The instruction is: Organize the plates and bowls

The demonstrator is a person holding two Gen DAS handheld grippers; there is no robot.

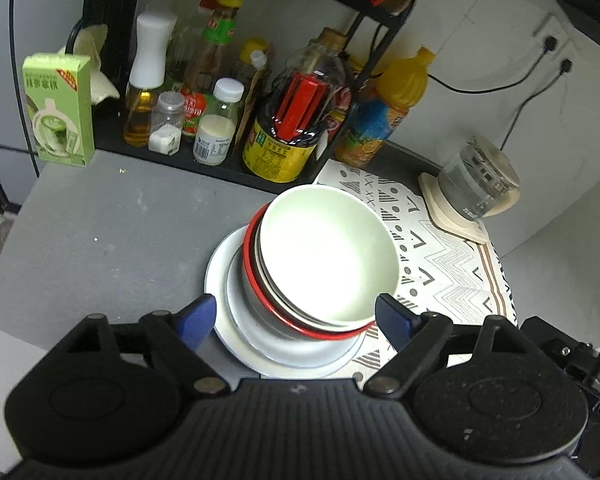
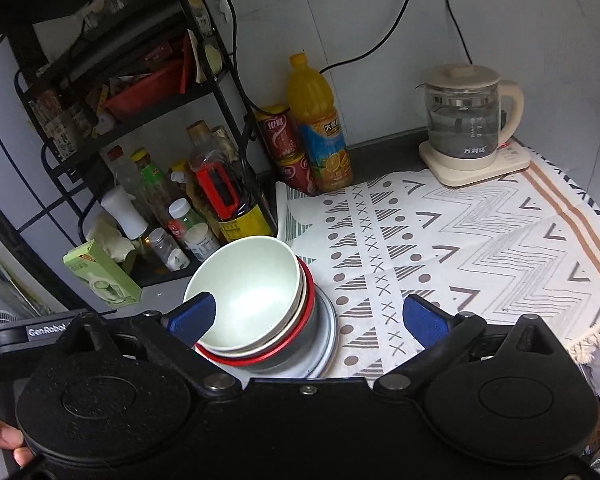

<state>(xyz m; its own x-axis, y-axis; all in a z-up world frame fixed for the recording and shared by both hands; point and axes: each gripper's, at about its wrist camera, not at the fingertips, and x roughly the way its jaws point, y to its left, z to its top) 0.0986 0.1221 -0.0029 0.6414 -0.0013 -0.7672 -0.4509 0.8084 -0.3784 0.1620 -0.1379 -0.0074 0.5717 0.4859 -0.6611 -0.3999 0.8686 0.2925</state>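
A stack of dishes stands on the grey counter point(image 1: 112, 232) at the edge of a patterned cloth point(image 1: 444, 264). On top sits a pale green bowl point(image 1: 324, 256), tilted inside a red-rimmed bowl point(image 1: 256, 280), over white plates point(image 1: 228, 280). My left gripper point(image 1: 296, 316) is open above the near side of the stack, its blue fingers point(image 1: 198, 318) apart from the dishes. In the right wrist view the same green bowl point(image 2: 248, 288) and plates point(image 2: 328, 328) lie at lower left. My right gripper point(image 2: 306, 316) stands open over them, holding nothing.
A black rack point(image 1: 112, 140) with several sauce bottles point(image 1: 292, 120) stands behind the stack. A green carton point(image 1: 60, 108), an orange juice bottle point(image 2: 320, 120), red cans point(image 2: 280, 136) and a glass kettle point(image 2: 468, 116) on its base ring the counter. Cables hang on the wall.
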